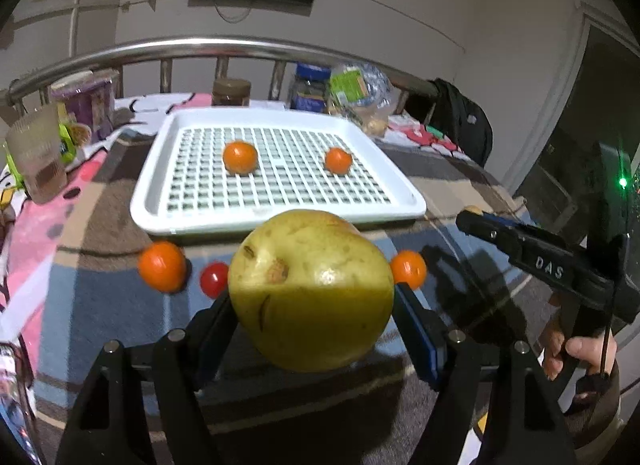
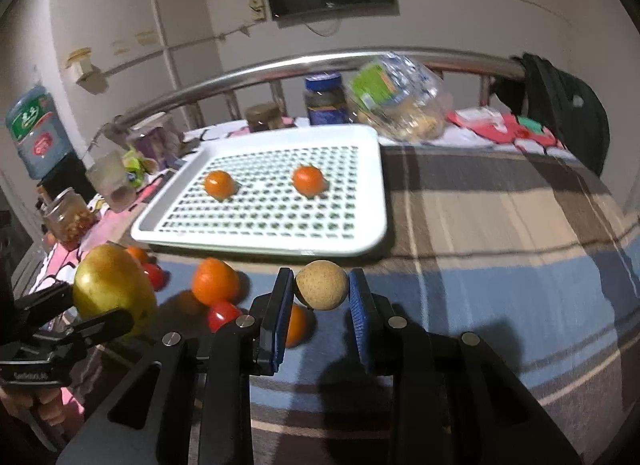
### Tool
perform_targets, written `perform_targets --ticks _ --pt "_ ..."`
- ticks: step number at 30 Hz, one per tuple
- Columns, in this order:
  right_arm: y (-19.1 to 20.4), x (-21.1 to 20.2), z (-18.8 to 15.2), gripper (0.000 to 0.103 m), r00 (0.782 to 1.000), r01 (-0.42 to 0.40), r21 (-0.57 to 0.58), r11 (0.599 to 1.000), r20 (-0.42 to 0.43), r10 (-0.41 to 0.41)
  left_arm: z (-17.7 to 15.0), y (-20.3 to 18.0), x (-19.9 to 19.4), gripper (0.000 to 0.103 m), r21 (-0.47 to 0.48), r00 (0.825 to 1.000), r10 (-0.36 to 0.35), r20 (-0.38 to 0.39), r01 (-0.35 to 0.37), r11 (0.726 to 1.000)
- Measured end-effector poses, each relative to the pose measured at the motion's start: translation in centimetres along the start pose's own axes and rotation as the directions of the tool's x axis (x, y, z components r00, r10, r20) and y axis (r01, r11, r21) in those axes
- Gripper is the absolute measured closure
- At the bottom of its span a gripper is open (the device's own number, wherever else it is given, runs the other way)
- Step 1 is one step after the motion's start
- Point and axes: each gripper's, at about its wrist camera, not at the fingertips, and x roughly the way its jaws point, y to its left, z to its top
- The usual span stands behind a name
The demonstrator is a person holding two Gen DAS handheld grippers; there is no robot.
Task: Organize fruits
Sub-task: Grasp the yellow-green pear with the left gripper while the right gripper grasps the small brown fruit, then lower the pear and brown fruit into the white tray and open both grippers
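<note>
My left gripper (image 1: 312,297) is shut on a big yellow-green pear (image 1: 312,289) and holds it above the blanket, in front of the white slotted tray (image 1: 160,201). The pear also shows in the right wrist view (image 2: 112,289). My right gripper (image 2: 322,285) is shut on a small round tan fruit (image 2: 322,285), just before the tray's (image 2: 372,193) near rim. Two orange fruits (image 1: 240,157) (image 1: 338,161) lie in the tray. Two orange fruits (image 1: 162,265) (image 1: 408,269) and a red tomato (image 1: 214,279) lie on the blanket.
Jars (image 1: 230,93), a plastic cup (image 1: 36,157), a blue-lidded jar (image 1: 308,87) and a bag of food (image 1: 360,93) stand behind and left of the tray, along a metal rail (image 1: 240,47). A black bag (image 2: 568,105) hangs at the right.
</note>
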Motion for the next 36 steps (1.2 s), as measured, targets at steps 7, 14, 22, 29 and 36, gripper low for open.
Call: perform_targets --ticks 7,14,22,29,36 --pt "1.6 1.2 2.8 0.076 0.999 -0.048 -0.014 0.999 0.010 0.048 3.5 1.7 0.3 0.026 -0.032 0.998 0.044 0.050 -0.043 0.999" --pt "1.6 4.7 5.7 0.076 0.995 -0.092 0.026 0.995 -0.026 0.092 6.3 4.1 2.9 0.026 -0.096 0.995 0.092 0.034 -0.088 0.991" --pt "2.0 9.5 7.2 0.076 0.991 -0.079 0.044 0.996 -0.104 0.083 7.6 5.8 7.4 0.026 -0.157 0.992 0.108 -0.058 -0.116 0.981" --pt "1.7 12.5 7.0 0.076 0.985 -0.055 0.061 0.997 -0.160 0.064 8.0 6.3 9.6 0.026 -0.155 0.989 0.115 -0.095 -0.129 0.979" --pt "1.5 14.2 6.8 0.076 0.982 -0.025 0.053 0.998 -0.187 0.035 8.2 6.6 11.0 0.025 -0.157 0.986 0.123 -0.115 -0.140 0.978"
